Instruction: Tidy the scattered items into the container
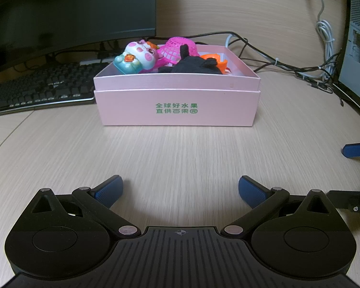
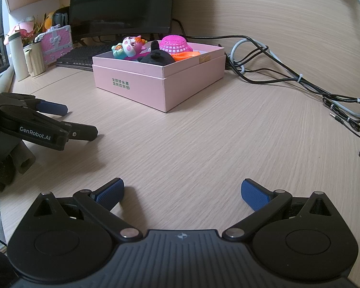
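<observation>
The pale wood-grain desk top point(image 1: 180, 148) looks matt, with fine streaked lines. On it the pink cardboard box point(image 1: 177, 106) has a smooth, faintly satin paper finish. Inside, the glossy plastic pig-faced toy point(image 1: 138, 57) shines, the pink plastic mesh basket point(image 1: 177, 48) is an open lattice, and the black cloth item point(image 1: 192, 66) looks soft and dull. The left gripper point(image 1: 180, 190) has matt black plastic arms, blue textured pads point(image 1: 109, 192) and metal rivets.

Pink box point(image 1: 177, 100) w/ green print is holding magenta mesh basket point(image 1: 177, 48), black plush point(image 1: 192, 66), orange toy point(image 1: 216, 61) (desk point(image 1: 180, 153) showing pale woodgrain).
</observation>
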`<action>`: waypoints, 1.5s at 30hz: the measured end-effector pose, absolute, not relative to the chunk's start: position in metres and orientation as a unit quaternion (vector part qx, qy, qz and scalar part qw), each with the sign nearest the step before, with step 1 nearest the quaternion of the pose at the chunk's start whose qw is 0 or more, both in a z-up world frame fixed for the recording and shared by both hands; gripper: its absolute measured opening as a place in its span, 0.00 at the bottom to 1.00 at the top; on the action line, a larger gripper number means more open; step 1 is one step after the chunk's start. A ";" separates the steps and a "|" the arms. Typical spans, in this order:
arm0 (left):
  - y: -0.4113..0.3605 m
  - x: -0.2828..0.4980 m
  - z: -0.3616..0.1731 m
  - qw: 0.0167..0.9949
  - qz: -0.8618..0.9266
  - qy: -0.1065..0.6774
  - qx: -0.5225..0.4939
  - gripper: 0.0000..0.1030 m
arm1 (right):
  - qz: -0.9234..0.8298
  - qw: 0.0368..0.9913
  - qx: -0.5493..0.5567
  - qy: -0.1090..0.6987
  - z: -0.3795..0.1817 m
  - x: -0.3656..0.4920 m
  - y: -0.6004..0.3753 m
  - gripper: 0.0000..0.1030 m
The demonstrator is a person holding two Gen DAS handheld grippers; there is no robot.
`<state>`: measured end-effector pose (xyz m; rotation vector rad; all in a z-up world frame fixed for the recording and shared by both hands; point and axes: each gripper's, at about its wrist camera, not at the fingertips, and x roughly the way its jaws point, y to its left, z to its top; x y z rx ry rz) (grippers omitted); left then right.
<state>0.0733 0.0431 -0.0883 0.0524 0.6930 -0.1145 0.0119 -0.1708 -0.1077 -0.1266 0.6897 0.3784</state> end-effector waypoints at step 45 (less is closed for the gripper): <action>0.046 0.075 -0.088 0.935 -0.075 0.344 0.032 1.00 | 0.187 0.921 -0.063 0.336 -0.107 0.013 -0.171 1.00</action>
